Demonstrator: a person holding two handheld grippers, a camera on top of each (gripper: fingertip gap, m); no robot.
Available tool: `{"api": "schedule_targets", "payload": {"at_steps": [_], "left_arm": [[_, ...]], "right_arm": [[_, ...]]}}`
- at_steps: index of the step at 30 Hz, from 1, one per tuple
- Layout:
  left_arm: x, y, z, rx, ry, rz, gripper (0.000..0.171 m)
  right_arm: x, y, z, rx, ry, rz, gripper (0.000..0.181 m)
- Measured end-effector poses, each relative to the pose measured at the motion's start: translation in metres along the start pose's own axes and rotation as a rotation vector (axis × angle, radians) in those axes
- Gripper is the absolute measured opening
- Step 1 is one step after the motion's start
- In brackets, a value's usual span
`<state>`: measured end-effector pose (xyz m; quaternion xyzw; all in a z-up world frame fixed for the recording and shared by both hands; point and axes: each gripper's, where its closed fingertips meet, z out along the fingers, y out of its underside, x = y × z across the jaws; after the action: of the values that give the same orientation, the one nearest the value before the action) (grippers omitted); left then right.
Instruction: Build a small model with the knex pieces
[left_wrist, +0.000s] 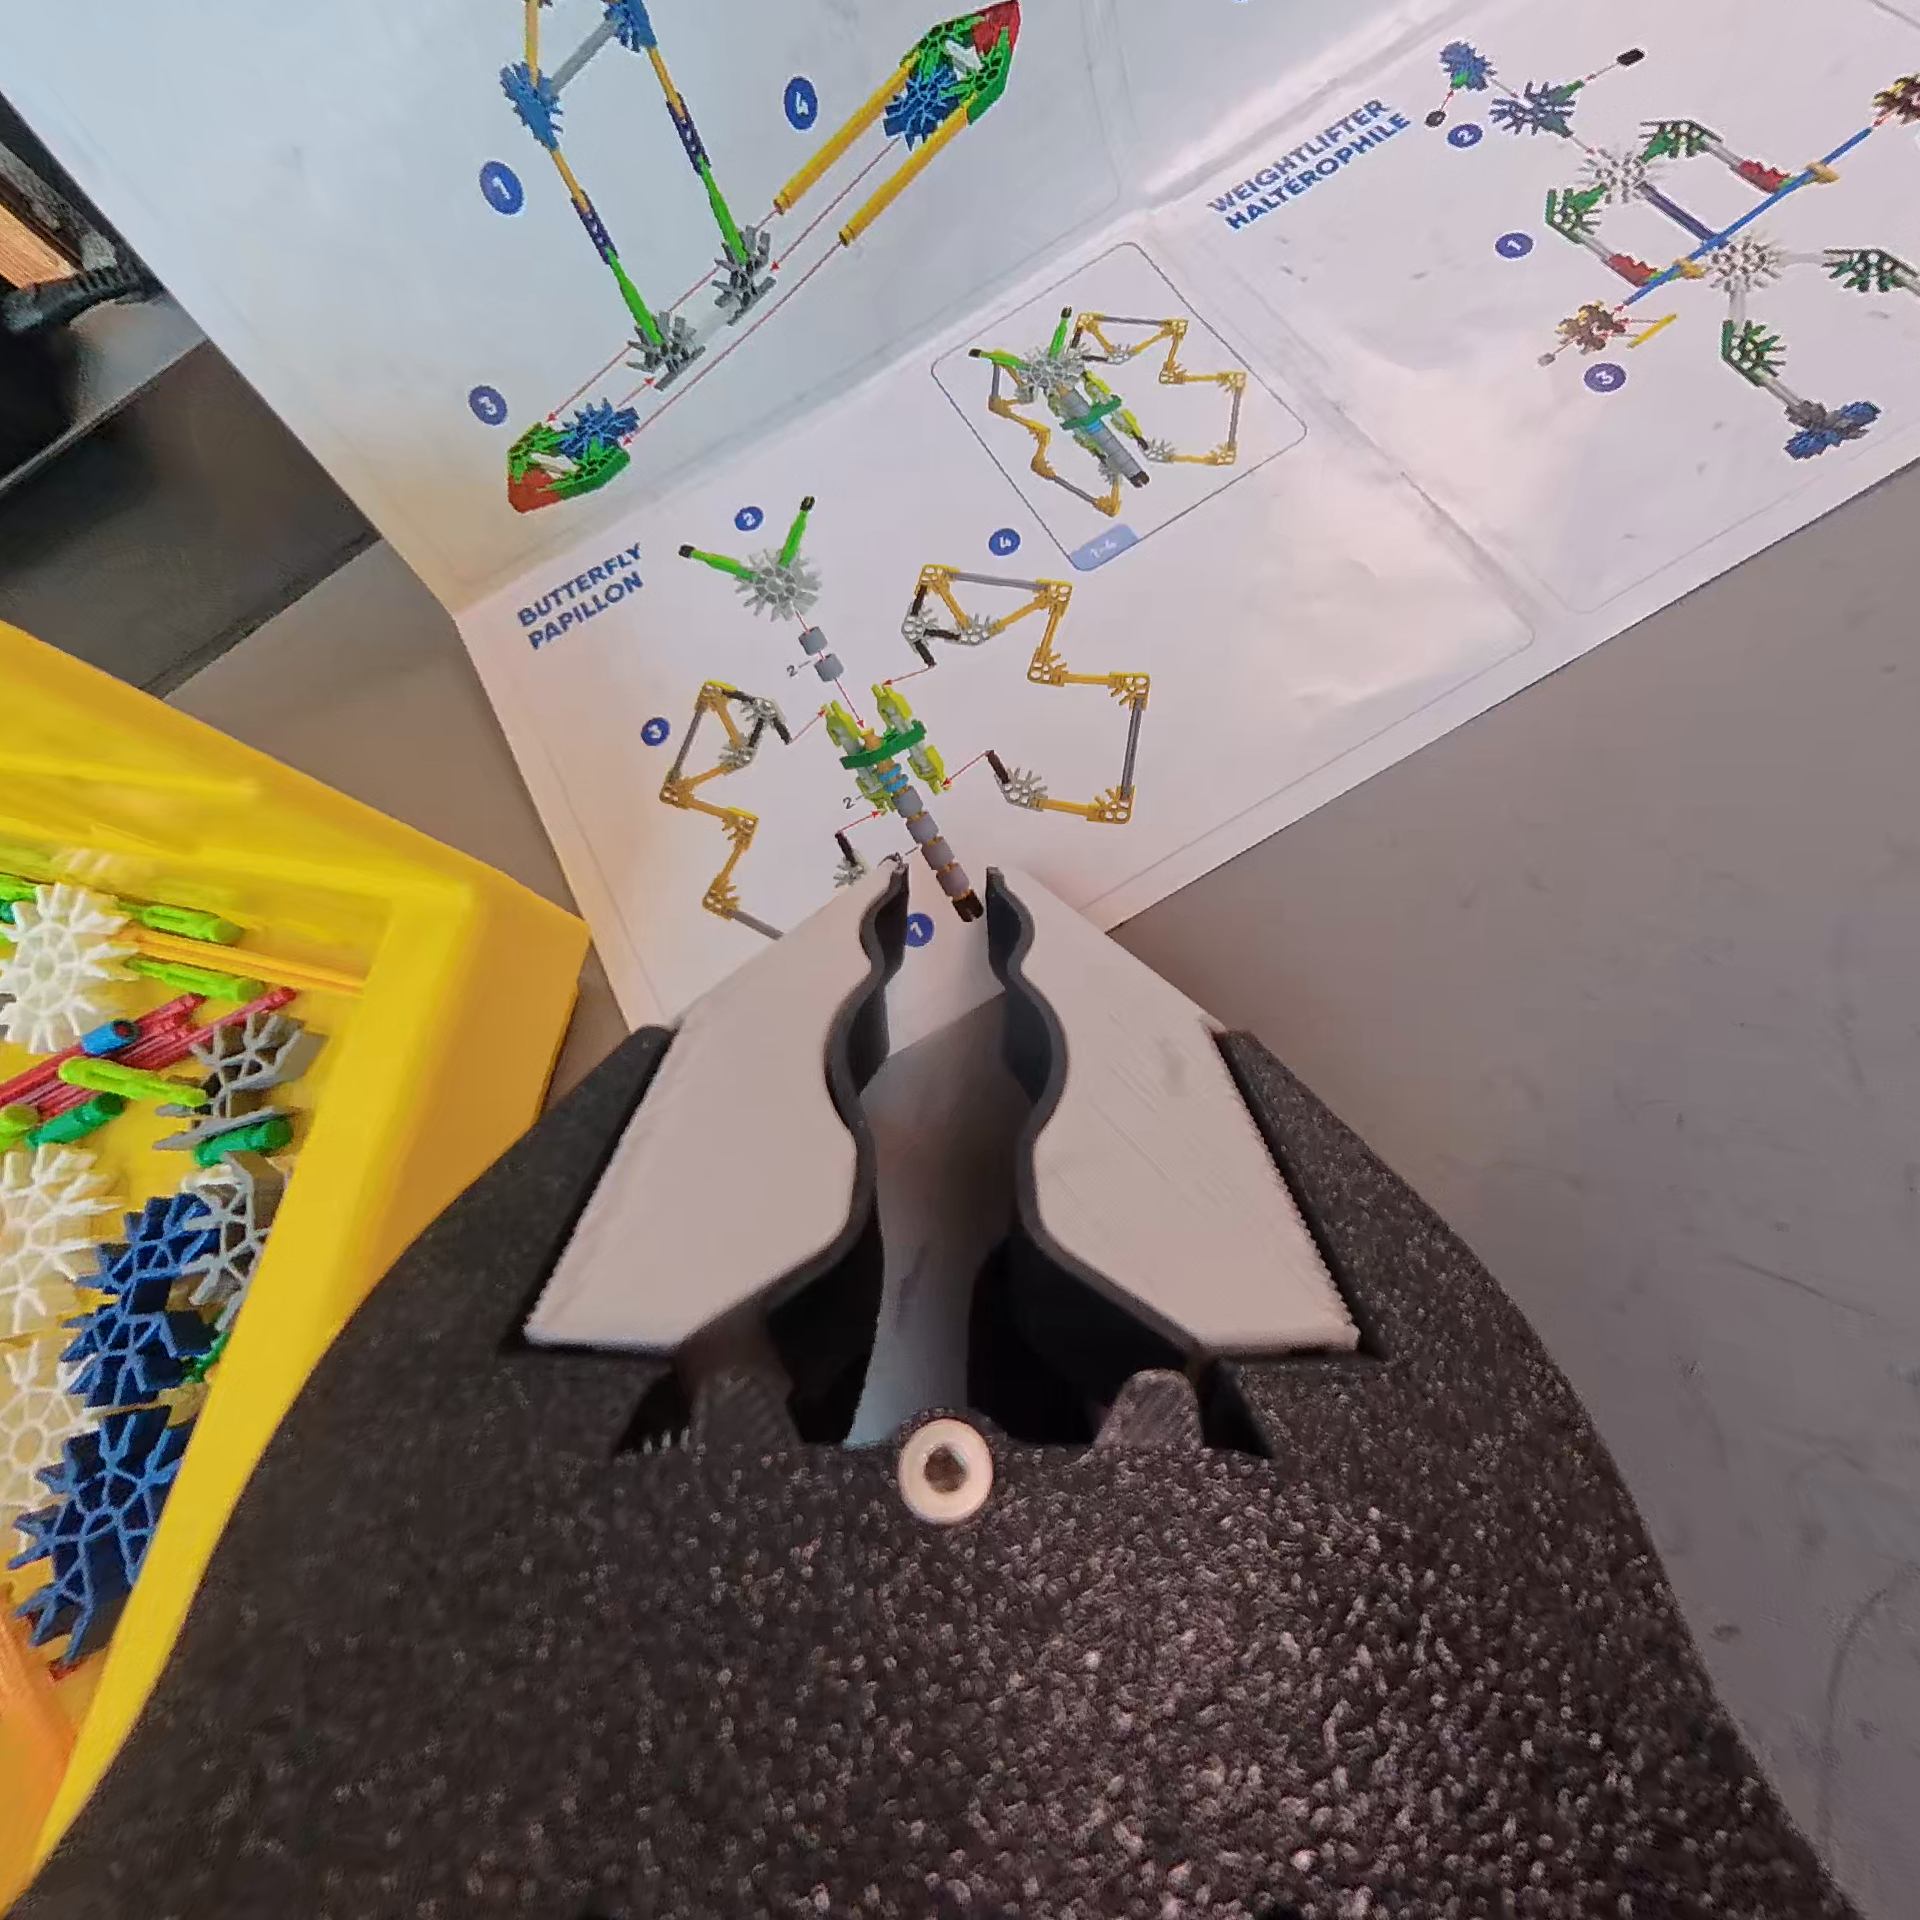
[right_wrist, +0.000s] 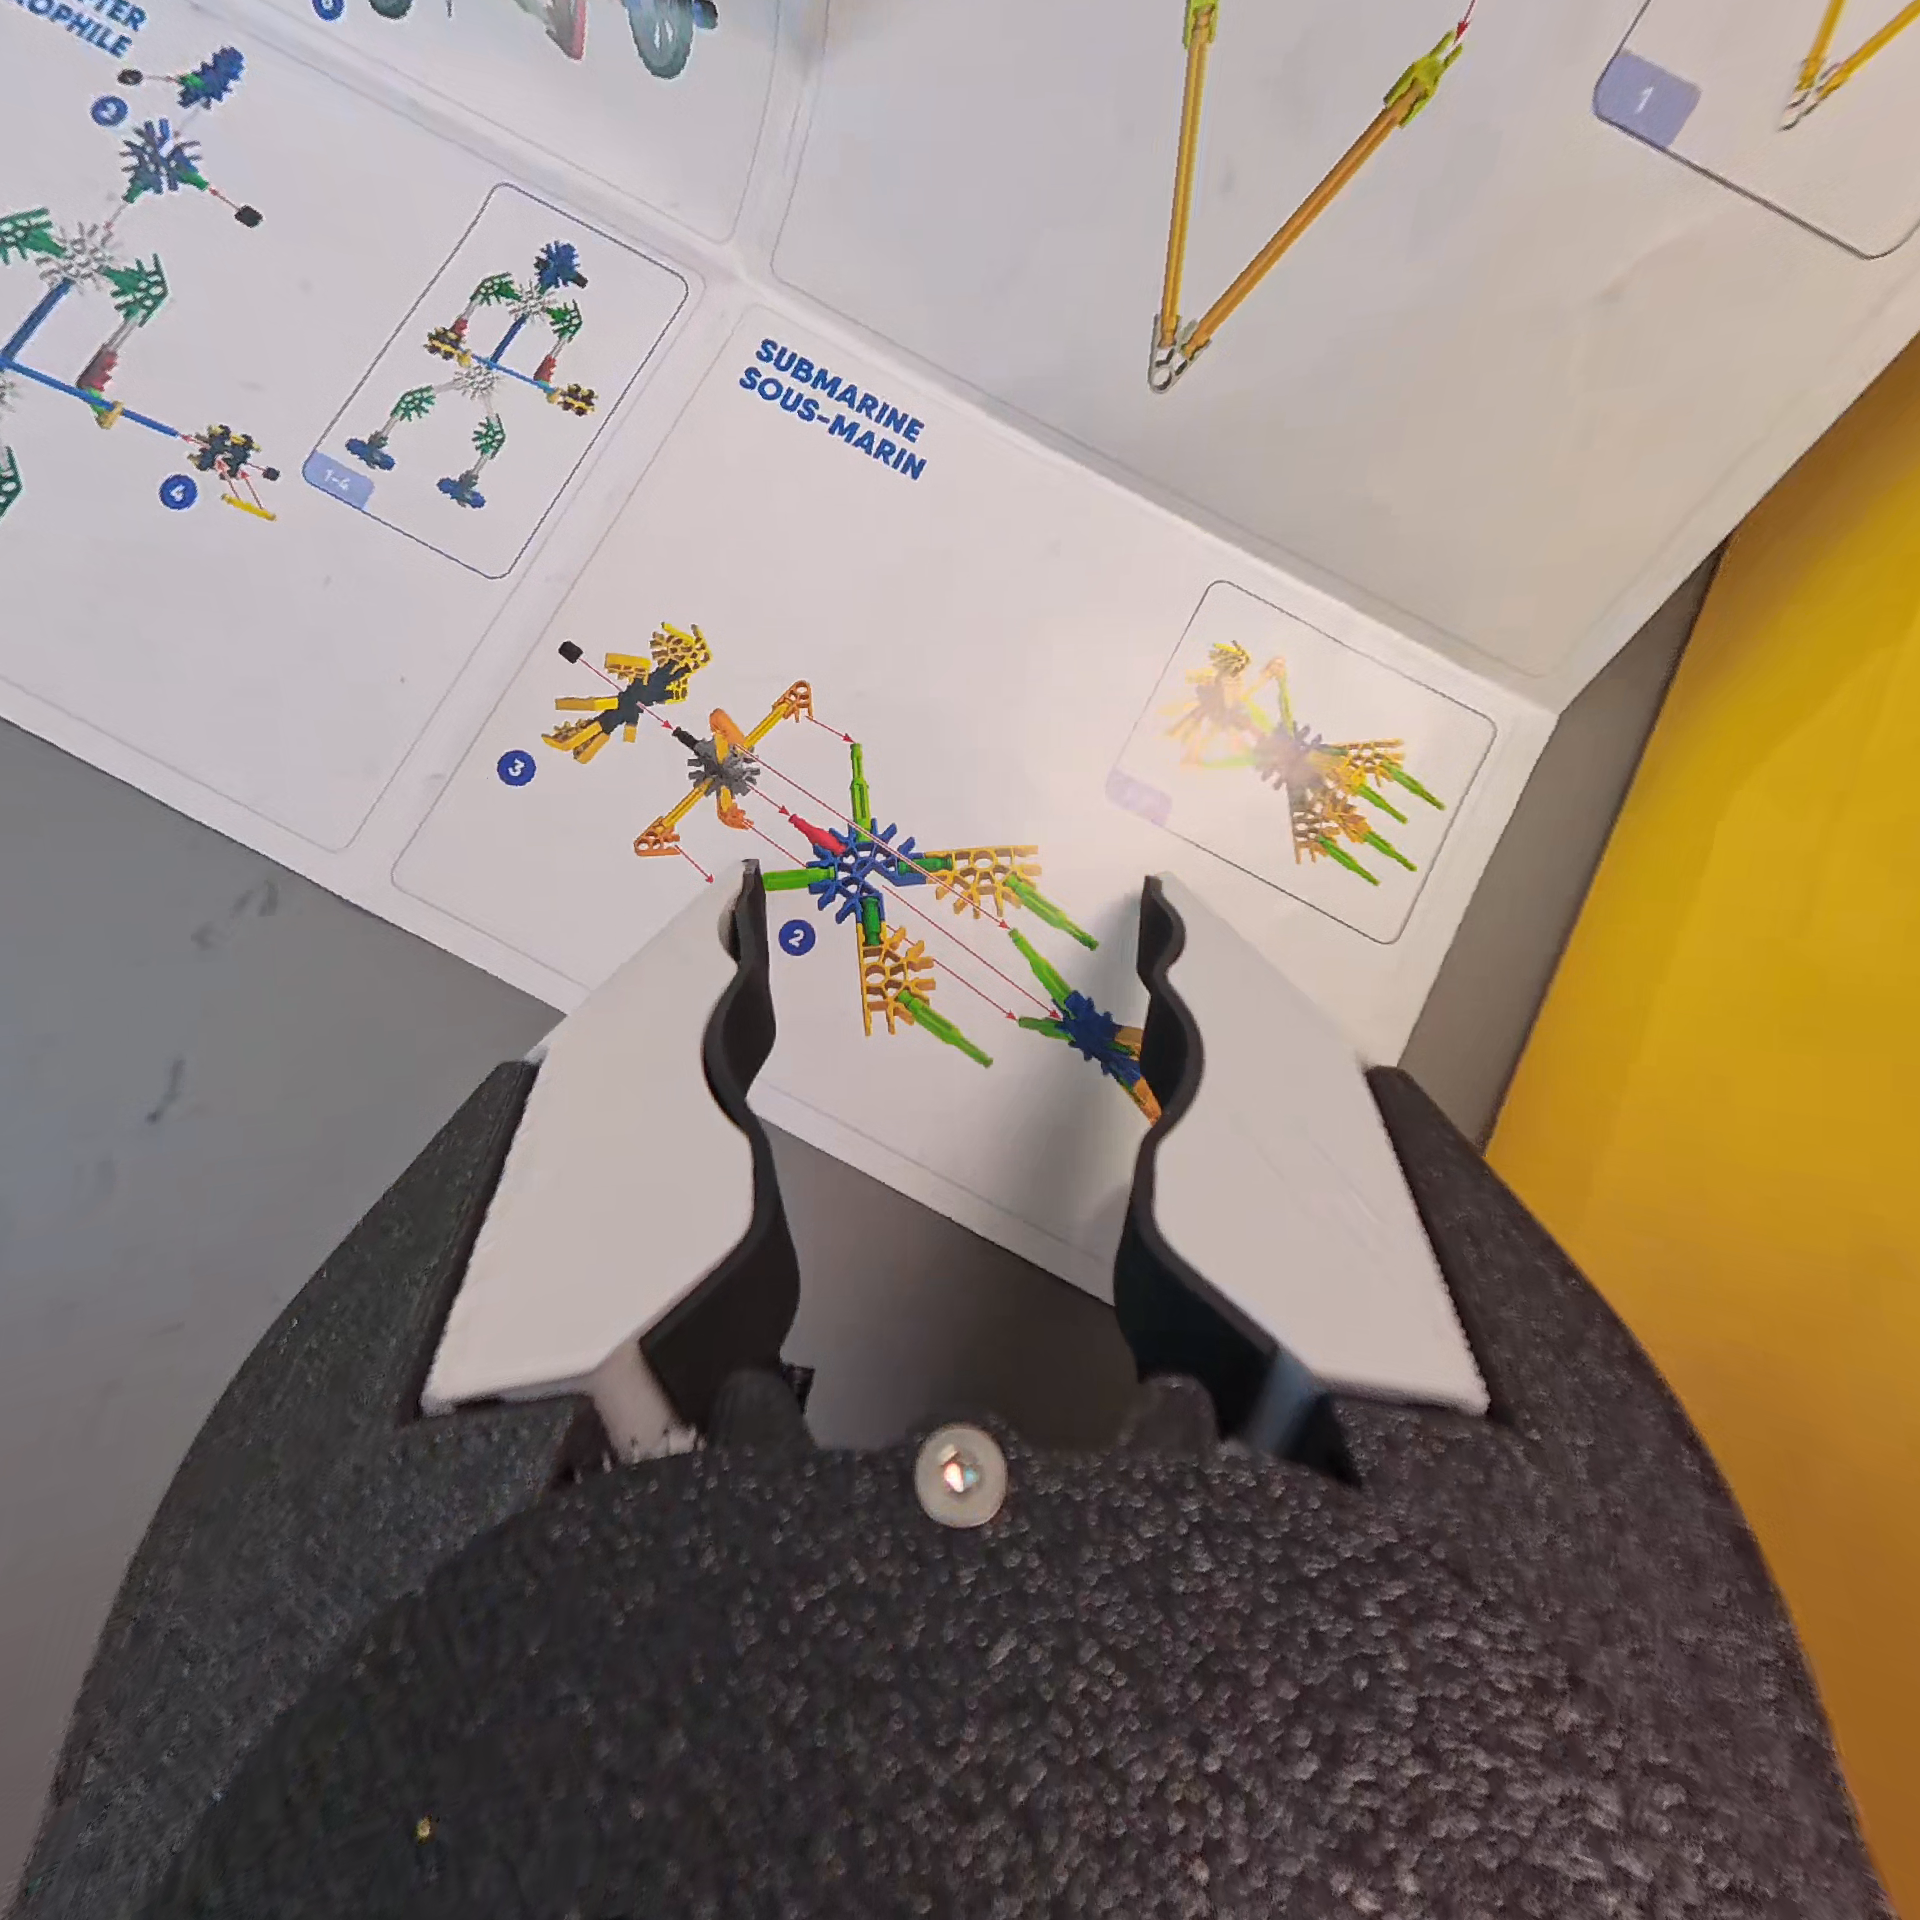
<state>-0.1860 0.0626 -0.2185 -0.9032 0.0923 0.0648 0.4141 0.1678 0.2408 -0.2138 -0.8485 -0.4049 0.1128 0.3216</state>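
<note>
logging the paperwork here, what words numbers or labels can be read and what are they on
I won't copy out writing; this is where it stands.
Instruction sheet: blue two-line headings beside the model diagrams, legible.
Same sheet: white digits in blue circles at build steps, legible.
Pale tabs on framed model pictures: too blurred.
Yellow parts box: none visible.

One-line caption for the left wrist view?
Left gripper, empty, fingers narrowly apart over instruction sheet, yellow box of building pieces to the left.

Bright even light, soft shadows, wide-angle edge bending — glare patch on instruction sheet (right_wrist: 1288, 769), blurred yellow bin (left_wrist: 343, 1039)
</note>
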Motion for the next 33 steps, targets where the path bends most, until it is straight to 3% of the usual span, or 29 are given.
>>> {"api": "schedule_targets", "payload": {"at_steps": [9, 17, 33], "left_arm": [[-0.001, -0.001, 0.001, 0.002, -0.008, -0.010, 0.015], [-0.004, 0.000, 0.000, 0.002, -0.011, -0.034, 0.019], [-0.012, -0.018, 0.022, -0.003, -0.105, 0.026, 0.010]], "right_arm": [[0.001, -0.015, 0.013, 0.049, -0.007, 0.012, 0.070], [0.022, -0.021, 0.021, 0.070, 0.030, 0.037, 0.089], [0.037, -0.052, 0.037, 0.127, 0.186, -0.069, 0.080]]}}
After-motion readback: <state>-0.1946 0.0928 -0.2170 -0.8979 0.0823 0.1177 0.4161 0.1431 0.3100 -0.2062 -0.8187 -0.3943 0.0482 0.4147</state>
